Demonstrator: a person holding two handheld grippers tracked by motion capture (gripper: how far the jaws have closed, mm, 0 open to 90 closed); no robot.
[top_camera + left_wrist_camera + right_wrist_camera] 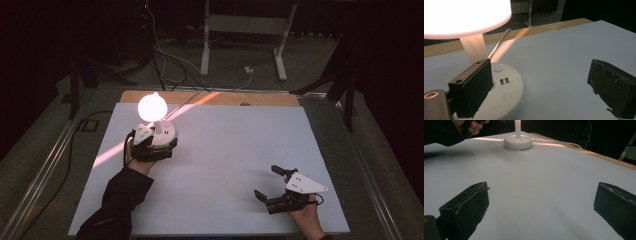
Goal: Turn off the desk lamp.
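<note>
A lit table lamp stands at the back left of the white table (225,150). Its glowing shade (151,106) (466,15) tops a white stem on a round white base (169,131) (506,97) (518,142). The base carries a small button with a blue light (498,68), two USB ports (504,81) and a second round button (507,96). My left gripper (159,141) (541,92) is open at the base, one jaw over its near rim, the other over bare table. My right gripper (270,182) (536,212) rests open at the front right, nothing between its jaws.
The lamp's white cord (192,100) (499,45) runs back over the wooden table edge (210,97) to the floor. Cables and a white desk frame (245,30) lie beyond the table in a dark room. Metal rails (45,170) flank the table.
</note>
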